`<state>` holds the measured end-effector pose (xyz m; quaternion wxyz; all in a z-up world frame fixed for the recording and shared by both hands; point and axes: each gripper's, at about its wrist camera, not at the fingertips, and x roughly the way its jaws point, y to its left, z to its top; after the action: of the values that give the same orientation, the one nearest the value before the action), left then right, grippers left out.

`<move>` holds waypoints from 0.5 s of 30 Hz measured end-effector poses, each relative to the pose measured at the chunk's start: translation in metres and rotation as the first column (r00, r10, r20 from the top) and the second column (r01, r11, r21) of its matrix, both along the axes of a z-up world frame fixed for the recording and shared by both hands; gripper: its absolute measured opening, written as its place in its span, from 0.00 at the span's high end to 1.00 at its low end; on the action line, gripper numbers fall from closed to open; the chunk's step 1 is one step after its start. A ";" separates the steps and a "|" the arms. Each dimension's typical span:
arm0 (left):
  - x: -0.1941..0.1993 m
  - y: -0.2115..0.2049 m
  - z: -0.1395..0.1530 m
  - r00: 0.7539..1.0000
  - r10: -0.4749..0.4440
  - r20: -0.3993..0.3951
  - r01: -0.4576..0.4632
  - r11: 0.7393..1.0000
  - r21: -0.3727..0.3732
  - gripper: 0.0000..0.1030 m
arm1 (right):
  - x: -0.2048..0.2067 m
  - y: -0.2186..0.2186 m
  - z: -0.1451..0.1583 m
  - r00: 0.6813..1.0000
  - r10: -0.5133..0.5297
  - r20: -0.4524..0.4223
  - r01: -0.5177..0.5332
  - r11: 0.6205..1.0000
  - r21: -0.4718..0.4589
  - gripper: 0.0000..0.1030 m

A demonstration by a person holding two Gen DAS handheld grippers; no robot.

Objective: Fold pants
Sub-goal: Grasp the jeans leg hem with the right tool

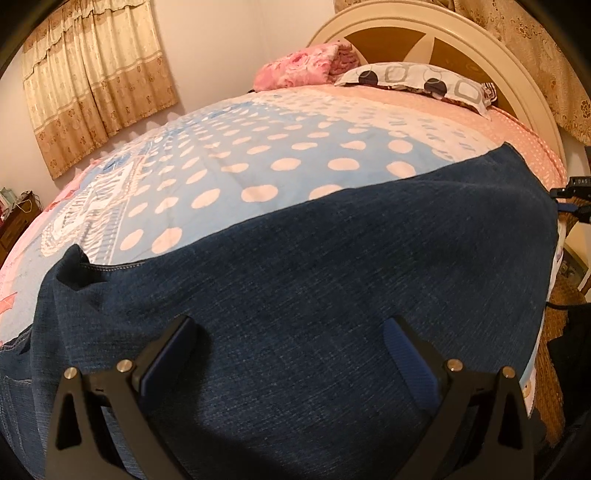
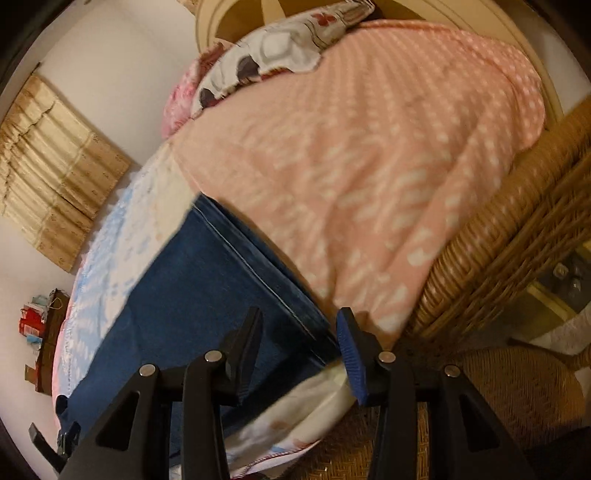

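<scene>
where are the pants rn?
The pants lie spread flat on the near part of the bed, on the blue polka-dot blanket; in the right wrist view their end borders the pink blanket.

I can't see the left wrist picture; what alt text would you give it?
Dark blue denim pants lie spread flat across a bed, over a light blue blanket with white polka dots. The left hand-held gripper hovers open just above the denim, gripping nothing. Behind are a grey-patterned pillow and cream curved headboard.
</scene>
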<state>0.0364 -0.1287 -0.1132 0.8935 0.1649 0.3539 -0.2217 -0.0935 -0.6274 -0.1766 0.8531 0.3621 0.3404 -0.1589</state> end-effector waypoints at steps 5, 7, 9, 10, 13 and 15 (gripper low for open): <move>-0.002 0.000 -0.001 1.000 -0.001 0.003 0.001 1.000 0.004 0.00 | -0.009 -0.001 0.000 0.999 -0.018 0.030 0.018 1.000 0.011 0.86; -0.002 0.000 -0.001 1.000 -0.001 0.003 0.001 1.000 0.000 0.00 | -0.019 0.000 0.004 0.999 -0.019 0.047 0.018 1.000 0.008 0.89; -0.003 0.001 -0.001 1.000 -0.001 0.005 0.001 1.000 -0.001 0.00 | -0.022 0.002 0.001 1.000 -0.013 0.026 0.013 1.000 0.003 0.89; -0.003 0.001 0.000 1.000 -0.002 0.004 0.002 1.000 -0.001 0.00 | -0.021 0.003 -0.003 1.000 -0.009 0.012 0.009 1.000 0.007 0.89; -0.005 0.000 0.001 1.000 -0.001 -0.003 0.001 1.000 0.007 0.00 | -0.020 0.005 -0.006 1.000 0.004 0.011 -0.004 1.000 -0.010 0.87; -0.009 -0.002 0.006 1.000 -0.011 -0.002 0.011 1.000 0.000 0.00 | -0.025 0.005 -0.002 0.999 0.004 0.039 -0.004 1.000 -0.003 0.72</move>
<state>0.0276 -0.1303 -0.1071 0.8920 0.1668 0.3537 -0.2268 -0.1188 -0.6222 -0.1783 0.8604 0.3633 0.3240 -0.1507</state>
